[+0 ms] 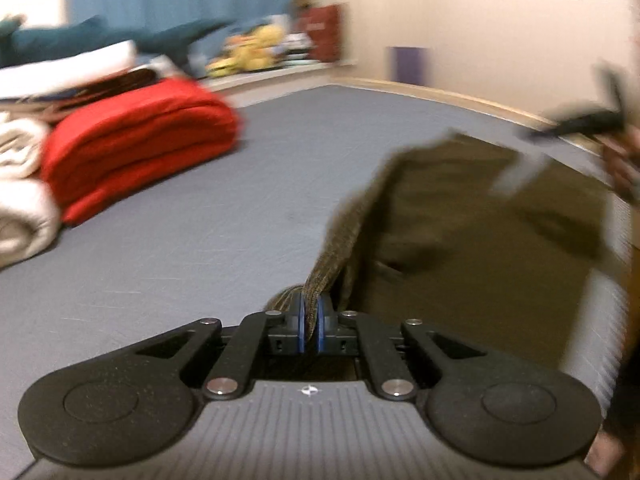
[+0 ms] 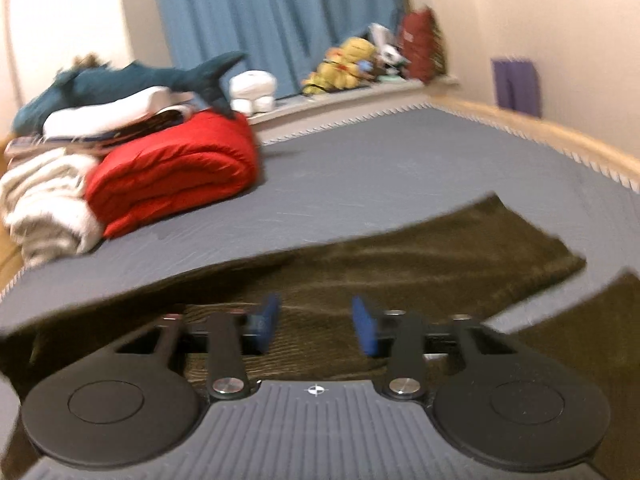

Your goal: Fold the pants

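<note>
Pinching olive pants [image 1: 480, 240] over a grey bed [image 1: 200, 220], the left claw [image 1: 310, 326] is clamped; right claw [image 2: 316, 324] gapes, gripping nothing.

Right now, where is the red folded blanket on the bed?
In both wrist views the red blanket lies at the far left of the grey mattress, against white bedding, well apart from the olive pants.

Blue curtain [image 2: 280, 20], cream walls [image 1: 460, 20]
</note>
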{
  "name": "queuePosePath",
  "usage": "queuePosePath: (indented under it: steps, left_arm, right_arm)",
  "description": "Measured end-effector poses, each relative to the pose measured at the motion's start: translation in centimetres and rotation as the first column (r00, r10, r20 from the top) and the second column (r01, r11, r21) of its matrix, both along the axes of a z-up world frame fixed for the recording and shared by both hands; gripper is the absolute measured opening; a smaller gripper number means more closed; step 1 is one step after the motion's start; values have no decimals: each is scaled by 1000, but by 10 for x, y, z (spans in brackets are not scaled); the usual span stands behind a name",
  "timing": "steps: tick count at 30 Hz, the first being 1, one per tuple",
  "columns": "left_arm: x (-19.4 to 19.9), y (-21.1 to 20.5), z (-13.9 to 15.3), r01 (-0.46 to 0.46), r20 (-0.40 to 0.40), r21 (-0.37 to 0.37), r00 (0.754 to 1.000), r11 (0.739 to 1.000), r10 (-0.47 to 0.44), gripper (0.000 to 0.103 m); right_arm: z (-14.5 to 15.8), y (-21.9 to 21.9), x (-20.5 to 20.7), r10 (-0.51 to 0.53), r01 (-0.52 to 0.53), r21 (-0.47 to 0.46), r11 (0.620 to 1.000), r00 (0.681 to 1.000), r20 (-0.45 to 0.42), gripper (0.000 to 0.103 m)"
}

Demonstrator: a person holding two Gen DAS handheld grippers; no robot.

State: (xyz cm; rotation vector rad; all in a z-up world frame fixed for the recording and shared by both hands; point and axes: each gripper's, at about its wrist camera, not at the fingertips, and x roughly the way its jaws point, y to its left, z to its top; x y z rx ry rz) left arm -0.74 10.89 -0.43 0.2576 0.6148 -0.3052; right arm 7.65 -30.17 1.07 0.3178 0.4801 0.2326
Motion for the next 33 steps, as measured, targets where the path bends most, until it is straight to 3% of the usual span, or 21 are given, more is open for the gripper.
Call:
queuePosePath:
  steps: [1, 3, 6, 9, 13, 14, 18, 23, 29, 33]
  left_arm:
    - [-25, -7, -9, 46, -29, 9, 999, 999, -45, 5]
    - [-52, -11, -30, 87, -115, 42, 990, 995, -81, 4]
    - [-69, -6, -57, 63, -205, 75, 978, 995, -46, 6]
    - [-72, -5, -57, 11, -170, 42, 985, 999, -3, 9]
    - [-72, -16, -52, 38, -99, 29, 994, 999, -35, 31]
    - [-69, -20, -53, 46, -97, 33, 994, 998, -43, 31]
    - [-54, -36, -66, 116, -142, 71, 984, 991, -105, 31]
    - [-49, -55, -98, 239, -239, 150, 950, 959, -200, 35]
    - [-42, -52, -112, 249, -271, 169, 942, 954, -198, 46]
    - [-38, -56, -117, 257, -285, 198, 938, 946, -196, 46]
  right_arm:
    - [-2, -7, 2, -1, 2, 46, 999, 1000, -25, 9]
    - [-5, -19, 4, -9, 16, 122, 992, 998, -58, 9]
    - [-9, -27, 10, -28, 37, 126, 991, 997, -69, 12]
    - [-21, -37, 25, -54, 72, 143, 987, 990, -127, 14]
    - [-45, -54, 46, -82, 138, 223, 965, 966, -244, 25]
    - [-49, -58, 51, -95, 160, 235, 959, 960, -263, 25]
    - [-65, -75, 64, -144, 229, 262, 938, 941, -305, 25]
    - [-92, -95, 85, -150, 275, 314, 909, 917, -371, 25]
    - [-117, -107, 112, -140, 296, 360, 885, 905, -402, 25]
    - [-128, -103, 125, -145, 307, 357, 882, 898, -415, 28]
